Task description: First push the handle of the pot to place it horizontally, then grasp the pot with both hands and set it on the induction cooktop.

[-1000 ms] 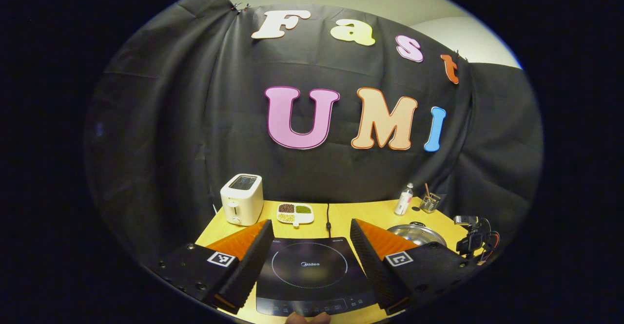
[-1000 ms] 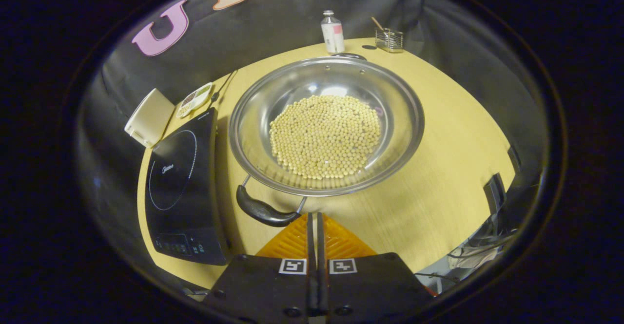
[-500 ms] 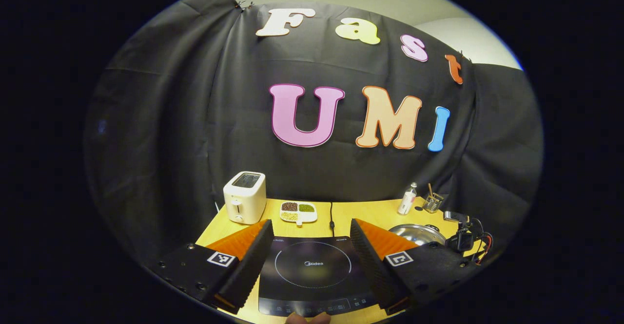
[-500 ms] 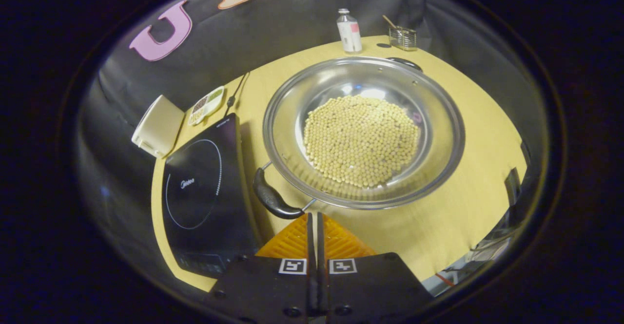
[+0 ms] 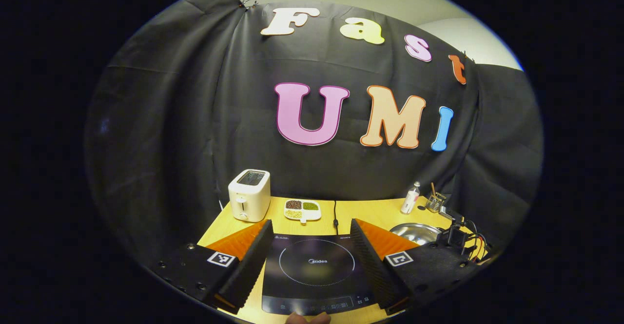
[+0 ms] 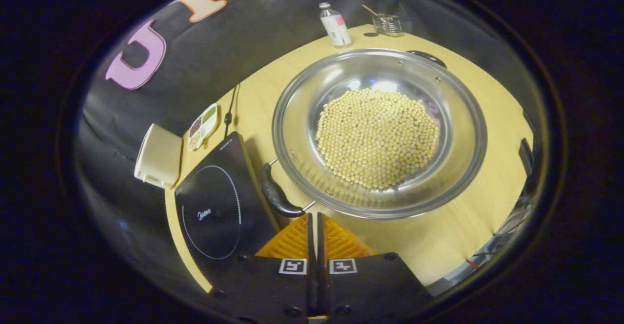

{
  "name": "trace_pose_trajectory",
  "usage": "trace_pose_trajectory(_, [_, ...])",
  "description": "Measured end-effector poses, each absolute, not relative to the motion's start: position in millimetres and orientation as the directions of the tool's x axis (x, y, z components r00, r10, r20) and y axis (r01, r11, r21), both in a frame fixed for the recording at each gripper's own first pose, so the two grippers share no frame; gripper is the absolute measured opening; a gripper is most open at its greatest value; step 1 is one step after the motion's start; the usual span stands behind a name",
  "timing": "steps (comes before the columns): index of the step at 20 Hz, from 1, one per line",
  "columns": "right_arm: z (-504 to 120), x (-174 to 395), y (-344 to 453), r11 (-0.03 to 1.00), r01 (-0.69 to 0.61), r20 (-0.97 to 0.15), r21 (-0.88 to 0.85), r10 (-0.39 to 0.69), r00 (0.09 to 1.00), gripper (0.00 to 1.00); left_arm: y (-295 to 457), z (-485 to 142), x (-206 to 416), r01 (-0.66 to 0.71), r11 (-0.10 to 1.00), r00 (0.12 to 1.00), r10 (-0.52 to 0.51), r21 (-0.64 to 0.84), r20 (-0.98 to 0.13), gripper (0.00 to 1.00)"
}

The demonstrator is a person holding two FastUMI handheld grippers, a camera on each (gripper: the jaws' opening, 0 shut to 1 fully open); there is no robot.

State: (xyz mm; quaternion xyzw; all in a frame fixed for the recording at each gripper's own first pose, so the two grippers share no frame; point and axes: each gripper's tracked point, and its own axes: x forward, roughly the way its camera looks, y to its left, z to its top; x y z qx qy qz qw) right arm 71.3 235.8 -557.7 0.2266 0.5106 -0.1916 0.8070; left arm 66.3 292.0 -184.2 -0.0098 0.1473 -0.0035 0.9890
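Pressed together with nothing between its fingers, the right claw (image 6: 313,217) is held at the pot handle (image 6: 276,197); the pot (image 6: 463,119) sits on the desk (image 6: 468,226) beside the induction cooktop (image 6: 214,212). The left claw (image 5: 308,238) is spread wide above that cooktop, empty.

Dim, sharp, strong fisheye warping

A yellow wooden surface (image 6: 453,217) carries a steel pot (image 6: 380,131) of pale beans beside a black induction cooktop (image 6: 217,209). A white toaster (image 5: 249,195), divided dish (image 5: 302,210), small bottle (image 6: 334,24) and wire holder (image 6: 387,23) stand along its far edge.
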Motion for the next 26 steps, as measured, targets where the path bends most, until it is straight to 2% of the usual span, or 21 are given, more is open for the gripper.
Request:
trace_pose_trajectory(6, [-554.0,85.2,248.9,0.751,0.596,-0.902,0.284,-0.002,0.432,0.00,286.0,-184.0,61.4,0.008,1.000,0.953,-0.011,-0.011,-0.304,0.96])
trace_pose_trajectory(7, [-550.0,87.7,249.1,0.745,0.594,-0.896,0.303,0.012,0.443,0.03,282.9,-182.5,61.6,0.013,1.000,0.953,-0.016,-0.010,-0.303,0.96])
trace_pose_trajectory(11, [-526.0,92.7,247.1,0.731,0.554,-0.858,0.399,0.084,0.507,0.03,259.2,-185.9,64.5,0.046,0.998,0.948,-0.054,-0.033,-0.315,0.96])
trace_pose_trajectory(12, [-520.1,90.7,241.5,0.734,0.541,-0.848,0.410,0.089,0.522,0.00,251.8,-189.4,64.2,0.054,0.997,0.942,-0.067,-0.048,-0.329,0.96])
trace_pose_trajectory(13, [-513.8,89.4,233.8,0.742,0.526,-0.839,0.416,0.090,0.537,0.03,242.0,-193.8,63.4,0.065,0.996,0.935,-0.084,-0.066,-0.344,0.96])
trace_pose_trajectory(16, [-499.8,85.8,197.4,0.804,0.453,-0.814,0.384,0.062,0.578,0.03,218.8,-212.2,68.5,0.080,0.993,0.914,-0.106,-0.083,-0.392,0.96])
trace_pose_trajectory(20, [-489.2,83.9,117.2,0.897,0.378,-0.799,0.228,-0.049,0.599,0.00,182.9,-243.0,76.6,0.057,0.991,0.874,-0.109,-0.122,-0.474,0.96])
trace_pose_trajectory(22, [-478.5,91.0,84.1,0.921,0.339,-0.779,0.191,-0.068,0.623,0.00,161.9,-259.0,79.7,0.044,0.988,0.850,-0.114,-0.147,-0.514,0.97])
trace_pose_trajectory(23, [-477.0,91.0,70.9,0.932,0.319,-0.782,0.169,-0.070,0.620,0.13,155.5,-266.8,81.7,0.029,0.990,0.840,-0.101,-0.141,-0.533,1.00])
trace_pose_trajectory(24, [-475.6,88.3,60.2,0.944,0.295,-0.785,0.150,-0.068,0.616,0.06,148.6,-274.0,85.7,0.019,0.991,0.834,-0.089,-0.133,-0.544,0.97])
trace_pose_trajectory(25, [-475.0,90.4,48.5,0.955,0.270,-0.787,0.126,-0.070,0.613,0.18,142.9,-280.9,88.5,0.010,0.992,0.827,-0.078,-0.124,-0.556,0.97])
trace_pose_trajectory(26, [-473.9,92.8,38.4,0.964,0.244,-0.786,0.106,-0.069,0.615,0.19,136.4,-288.5,89.4,0.002,0.993,0.817,-0.069,-0.117,-0.572,0.96])
